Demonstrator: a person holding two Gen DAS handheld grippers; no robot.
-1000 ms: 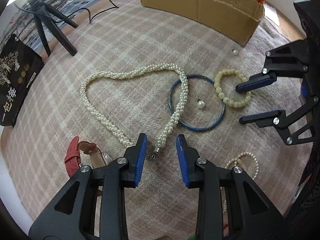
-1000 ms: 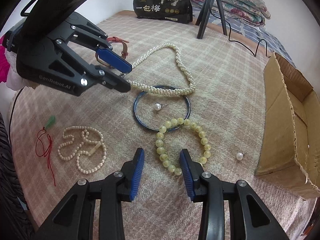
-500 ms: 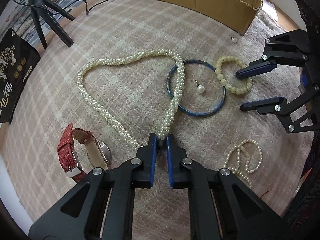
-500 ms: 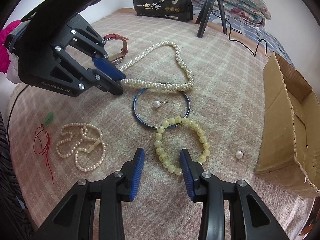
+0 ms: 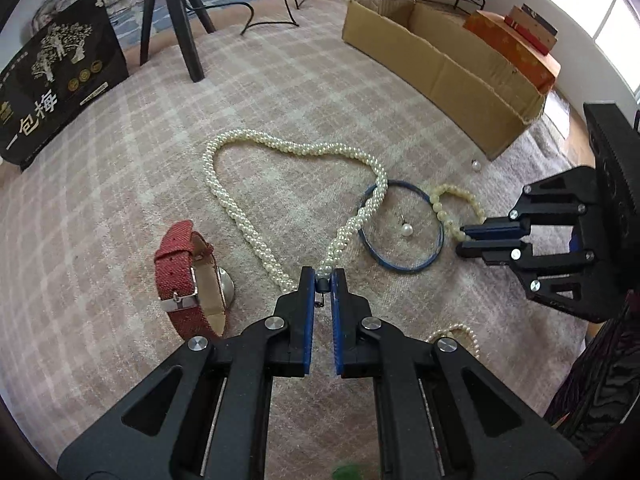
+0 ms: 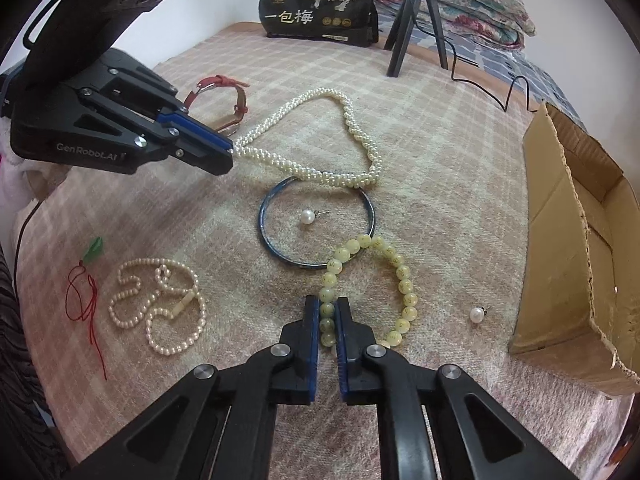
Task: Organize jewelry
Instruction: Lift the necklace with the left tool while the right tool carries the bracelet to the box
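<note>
My left gripper [image 5: 322, 276] is shut on the clasp end of the twisted pearl necklace [image 5: 256, 144], which loops across the plaid blanket; it also shows in the right wrist view [image 6: 320, 168], where the left gripper [image 6: 228, 156] pinches its end. My right gripper [image 6: 328, 312] is shut on the yellow-green bead bracelet [image 6: 404, 284], whose far beads overlap the blue bangle [image 6: 276, 252]. In the left wrist view the right gripper [image 5: 466, 238] holds that bracelet [image 5: 440, 208] beside the bangle [image 5: 400, 268]. A pearl earring [image 6: 307, 216] lies inside the bangle.
A red-strapped watch [image 5: 180, 276] lies left of the left gripper. A small pearl strand [image 6: 160, 308] and a red cord with a green charm [image 6: 86, 296] lie at the left. A second pearl earring [image 6: 477, 315] sits near the open cardboard box [image 6: 568, 240]. A tripod [image 6: 416, 24] and a black bag [image 6: 320, 12] stand behind.
Both grippers have shut: the left on the pearl necklace's end, then the right on the bead bracelet. The necklace end has been drawn toward the left gripper.
</note>
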